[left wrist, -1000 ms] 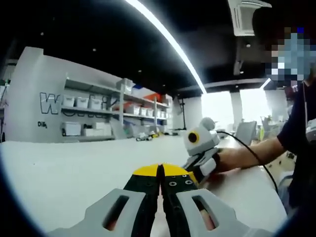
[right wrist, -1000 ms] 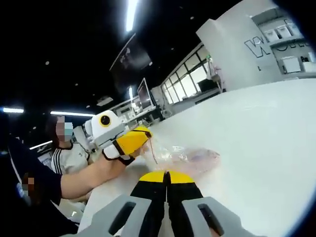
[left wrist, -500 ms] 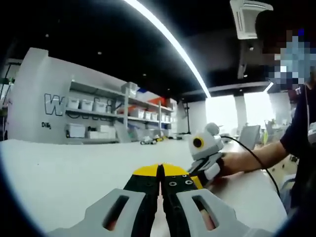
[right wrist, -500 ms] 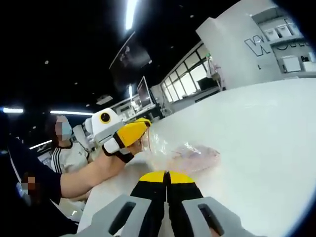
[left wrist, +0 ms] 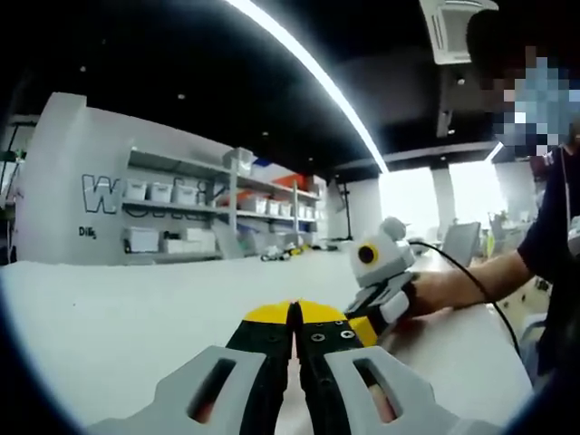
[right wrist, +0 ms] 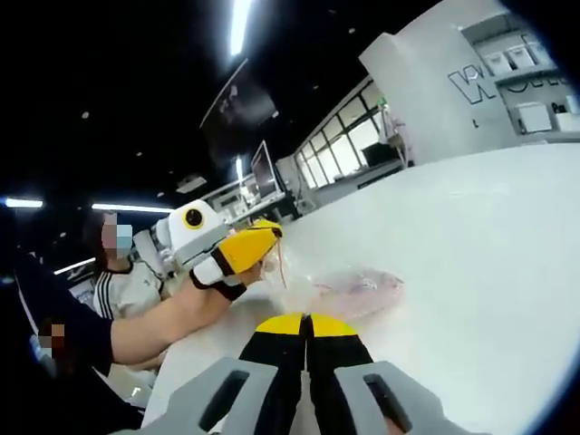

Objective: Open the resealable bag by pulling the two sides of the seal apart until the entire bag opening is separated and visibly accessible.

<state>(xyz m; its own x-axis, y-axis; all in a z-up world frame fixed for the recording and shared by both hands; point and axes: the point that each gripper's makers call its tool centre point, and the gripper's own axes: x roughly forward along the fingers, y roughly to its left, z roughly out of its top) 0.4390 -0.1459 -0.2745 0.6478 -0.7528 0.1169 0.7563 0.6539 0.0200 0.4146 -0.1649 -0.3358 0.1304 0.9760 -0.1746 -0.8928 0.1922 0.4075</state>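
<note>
— Counting what, exactly?
— One clear plastic resealable bag [right wrist: 349, 288] on the white table [right wrist: 489, 245], just ahead of the right gripper [right wrist: 306, 324]; two grippers, left gripper [right wrist: 256, 243] pinching its edge, right pressed closed.

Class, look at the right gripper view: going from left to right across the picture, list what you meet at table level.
Person's forearm → left gripper → resealable bag → bare white table.
</note>
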